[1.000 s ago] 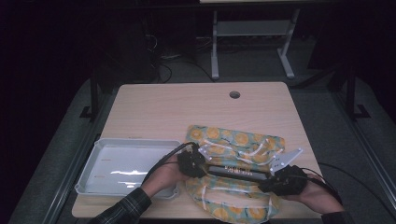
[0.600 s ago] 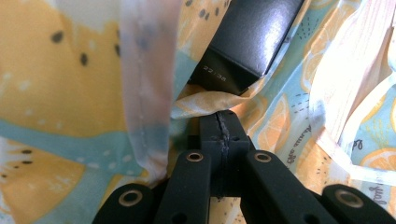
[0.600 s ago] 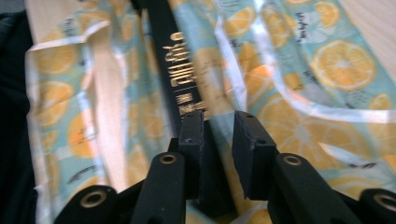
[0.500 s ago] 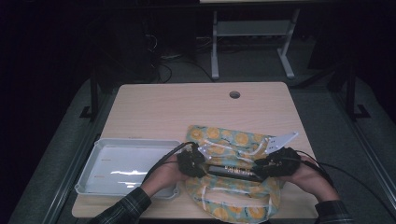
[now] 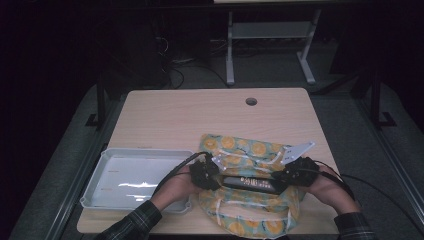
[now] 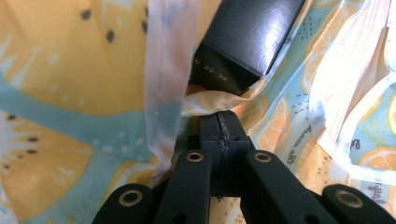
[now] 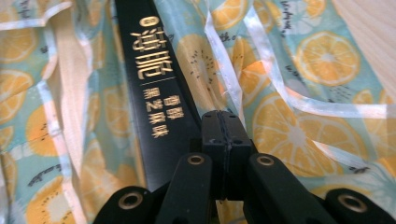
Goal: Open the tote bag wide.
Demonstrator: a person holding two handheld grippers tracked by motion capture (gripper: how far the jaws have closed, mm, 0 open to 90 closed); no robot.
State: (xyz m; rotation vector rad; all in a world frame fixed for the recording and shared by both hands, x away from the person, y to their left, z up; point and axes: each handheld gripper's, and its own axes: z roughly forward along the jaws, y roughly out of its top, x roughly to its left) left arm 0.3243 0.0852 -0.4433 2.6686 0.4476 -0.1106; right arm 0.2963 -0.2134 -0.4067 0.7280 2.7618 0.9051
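A bag printed with orange slices (image 5: 250,150) lies flat at the table's front middle. A long black box with gold characters (image 5: 250,183) rests across it. My left gripper (image 5: 218,177) is at the box's left end. In the left gripper view it (image 6: 219,116) is shut, with a gathered fold of the bag (image 6: 205,100) pinched at its tips just below the box's end (image 6: 252,32). My right gripper (image 5: 281,180) is at the box's right end. Its jaws (image 7: 225,114) have just been closing and stand shut beside the box (image 7: 149,74), on the bag (image 7: 289,126); nothing shows between them.
A shallow white tray (image 5: 130,170) sits at the front left, against my left hand. The wooden tabletop (image 5: 200,115) stretches behind the bag, with a round cable hole (image 5: 251,101) near the far edge. A metal stand (image 5: 270,45) is on the floor beyond.
My right gripper has moved left from the bag's right edge to the box's right end. The left gripper, the box and the bag have stayed where they were.
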